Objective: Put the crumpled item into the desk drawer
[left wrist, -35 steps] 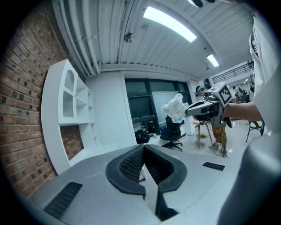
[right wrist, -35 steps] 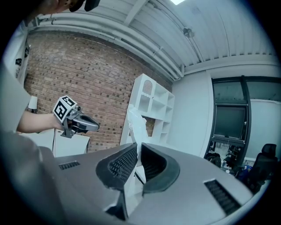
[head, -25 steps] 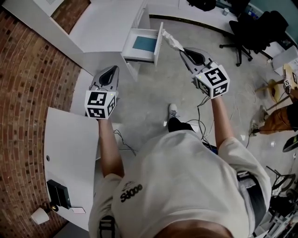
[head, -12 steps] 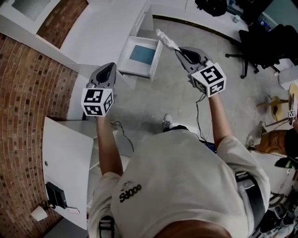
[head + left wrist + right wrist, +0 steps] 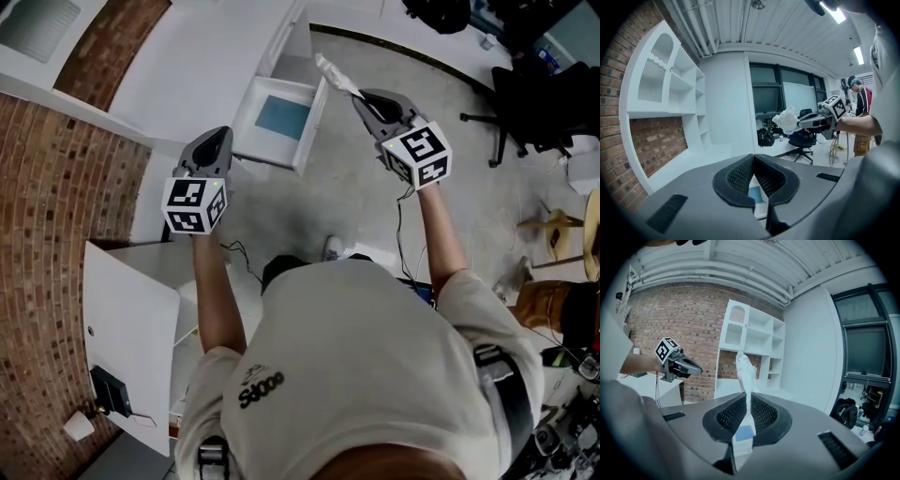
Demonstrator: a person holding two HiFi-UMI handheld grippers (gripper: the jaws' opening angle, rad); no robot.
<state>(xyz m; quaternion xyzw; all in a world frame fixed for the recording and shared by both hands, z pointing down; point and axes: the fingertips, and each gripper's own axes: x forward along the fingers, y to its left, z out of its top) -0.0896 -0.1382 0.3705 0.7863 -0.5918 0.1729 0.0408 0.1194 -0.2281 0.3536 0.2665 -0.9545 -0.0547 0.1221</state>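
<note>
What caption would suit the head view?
Right tool holds a crumpled item near the open desk drawer; left tool shut, empty.

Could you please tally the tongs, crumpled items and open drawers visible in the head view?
tongs: 2 (left tongs, shut and empty; right tongs, shut on the item)
crumpled item: 1
open drawer: 1
total: 4
</note>
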